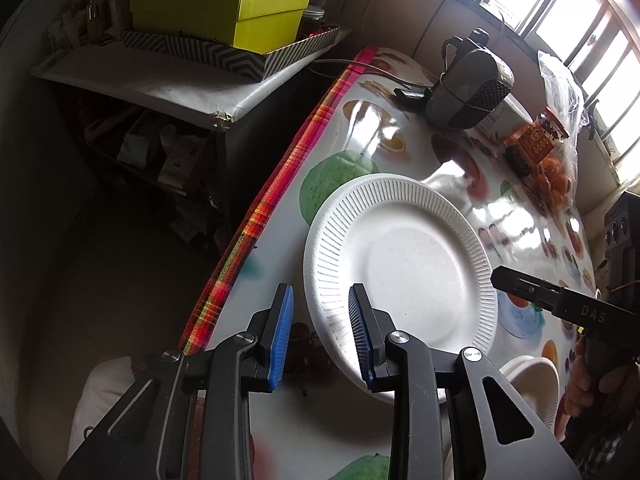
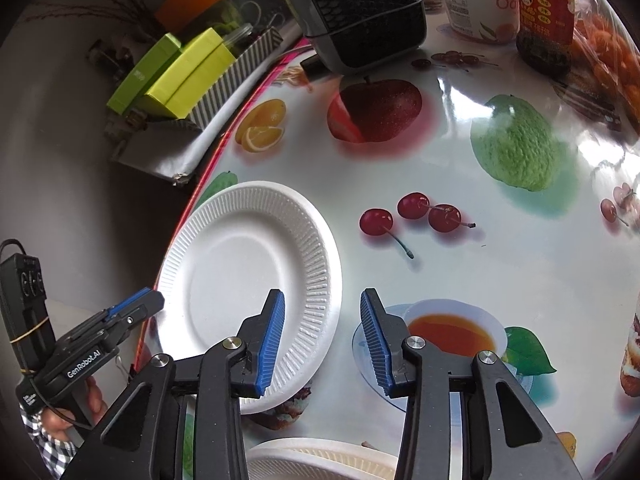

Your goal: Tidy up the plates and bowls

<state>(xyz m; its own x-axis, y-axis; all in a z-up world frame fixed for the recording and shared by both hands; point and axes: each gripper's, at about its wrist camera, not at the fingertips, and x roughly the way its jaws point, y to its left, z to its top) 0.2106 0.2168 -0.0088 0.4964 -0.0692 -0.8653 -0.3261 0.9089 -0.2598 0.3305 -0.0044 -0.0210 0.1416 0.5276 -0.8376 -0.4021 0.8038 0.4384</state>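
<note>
A white ribbed paper plate point(image 1: 404, 260) lies flat on the fruit-print table near its left edge; it also shows in the right wrist view point(image 2: 248, 276). My left gripper point(image 1: 322, 332) is open, its jaws astride the plate's near-left rim, holding nothing. My right gripper point(image 2: 323, 340) is open and empty, just over the plate's right rim. It shows as a dark finger in the left wrist view point(image 1: 532, 292). A second white ribbed dish point(image 2: 320, 460) sits at the near edge, partly hidden under my right gripper; it also shows in the left wrist view point(image 1: 536, 384).
A grey heater point(image 2: 360, 12), a yoghurt tub point(image 2: 476, 0), a red-labelled jar point(image 2: 546, 16) and a bag of oranges point(image 1: 560, 176) stand at the table's far end. A shelf with yellow-green boxes point(image 1: 224, 16) stands beyond the table's plaid edge point(image 1: 256, 216).
</note>
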